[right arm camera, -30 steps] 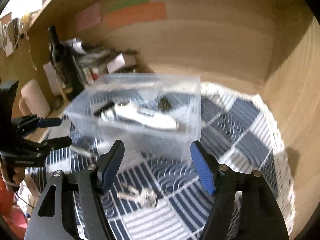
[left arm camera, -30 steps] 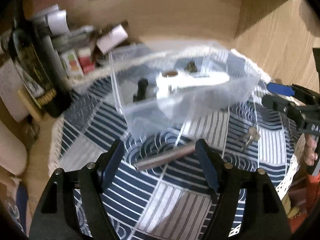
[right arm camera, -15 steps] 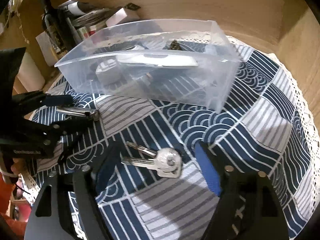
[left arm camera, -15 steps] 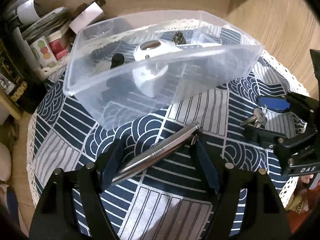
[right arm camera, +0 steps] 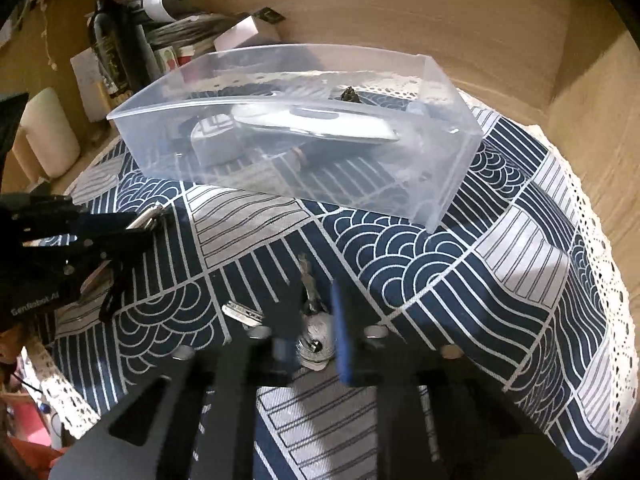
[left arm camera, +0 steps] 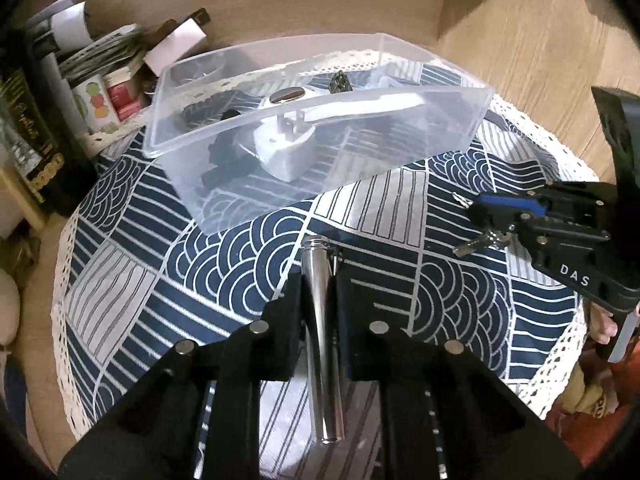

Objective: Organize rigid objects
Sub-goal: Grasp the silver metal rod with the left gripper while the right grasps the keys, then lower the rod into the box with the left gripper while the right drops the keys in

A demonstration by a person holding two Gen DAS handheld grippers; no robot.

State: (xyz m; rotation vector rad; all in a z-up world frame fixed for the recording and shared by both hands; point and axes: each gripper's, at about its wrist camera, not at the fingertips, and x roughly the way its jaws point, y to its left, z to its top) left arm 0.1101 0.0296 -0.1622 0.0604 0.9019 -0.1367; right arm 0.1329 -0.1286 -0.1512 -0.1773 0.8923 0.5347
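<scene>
A clear plastic box (left arm camera: 448,136) (right arm camera: 444,184) stands on a round blue-and-white patterned cloth (left arm camera: 420,208) (right arm camera: 500,264). It holds a white handled gadget (left arm camera: 288,152) and small dark items. My left gripper (left arm camera: 319,280) is shut on a silver metal tube (left arm camera: 322,320), which lies along its fingers just in front of the box. My right gripper (right arm camera: 314,304) is shut on a bunch of keys (right arm camera: 314,340) on the cloth. In the left wrist view the right gripper (left arm camera: 500,220) shows at the right with the keys (left arm camera: 476,242).
A dark wine bottle (right arm camera: 116,40), papers and small cartons (left arm camera: 108,96) crowd the table's back left. A white cylinder (right arm camera: 48,136) stands at the left. Wooden walls close the back and right.
Both grippers came down to the cloth and closed: the left around the silver tube, the right around the keys. The tube has turned to lie along the left fingers.
</scene>
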